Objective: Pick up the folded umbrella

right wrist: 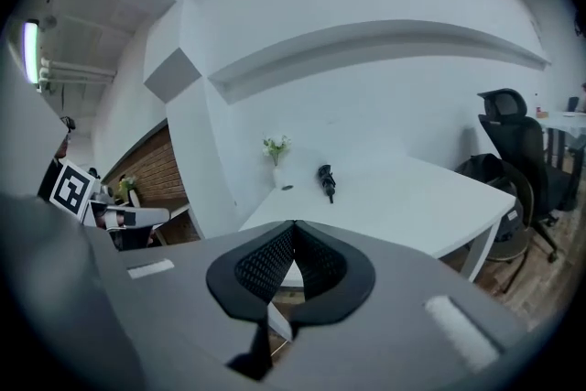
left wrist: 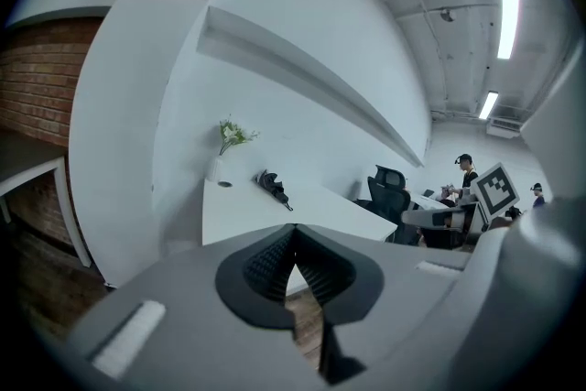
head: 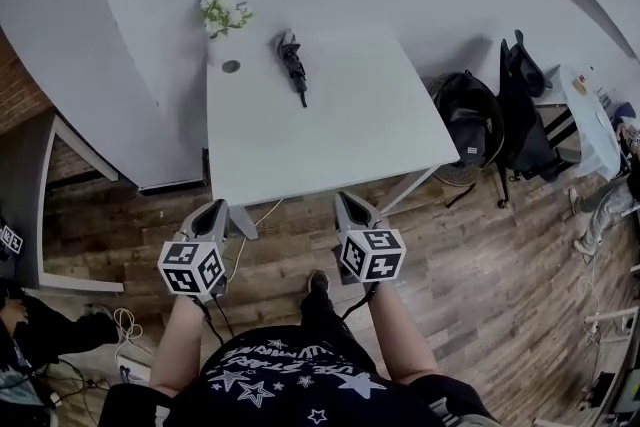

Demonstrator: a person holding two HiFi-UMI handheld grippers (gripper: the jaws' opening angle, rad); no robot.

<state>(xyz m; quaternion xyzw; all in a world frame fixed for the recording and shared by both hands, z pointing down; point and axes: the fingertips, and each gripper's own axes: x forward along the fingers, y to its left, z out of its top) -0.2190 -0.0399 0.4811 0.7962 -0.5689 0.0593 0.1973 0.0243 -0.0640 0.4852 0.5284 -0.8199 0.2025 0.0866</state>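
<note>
While the person stands back on the wood floor [head: 480, 265], both grippers are held out low in front of the body, short of the table's near edge. The left gripper [head: 212, 207] is fully closed, its ribbed pads [left wrist: 267, 263] meeting at the tips with nothing between them. Same story on the right gripper [head: 343, 198]: in its own view the jaw tips are pressed together and it grips nothing.

And there's the target: the folded umbrella [head: 293, 63], black, lying on the white table [head: 330, 130] towards the far edge, well apart from both grippers. Its bunched canopy end points towards the wall and its slim end towards the person. Just to its left sits a small dark round disc [head: 231, 67]; what it is cannot be made out. Beyond that, at the table's far left corner, stands a white vase of pale flowers [head: 222, 13].

From the left gripper view the umbrella [left wrist: 272, 185] shows just right of the flowers [left wrist: 233, 135], and from the right gripper view it [right wrist: 326, 179] lies above the closed jaws, across the tabletop.

Off to the right of the table stand a black office chair [head: 520, 105] and a dark backpack [head: 468, 120]. A brick wall [head: 15, 90] fills the left edge.
</note>
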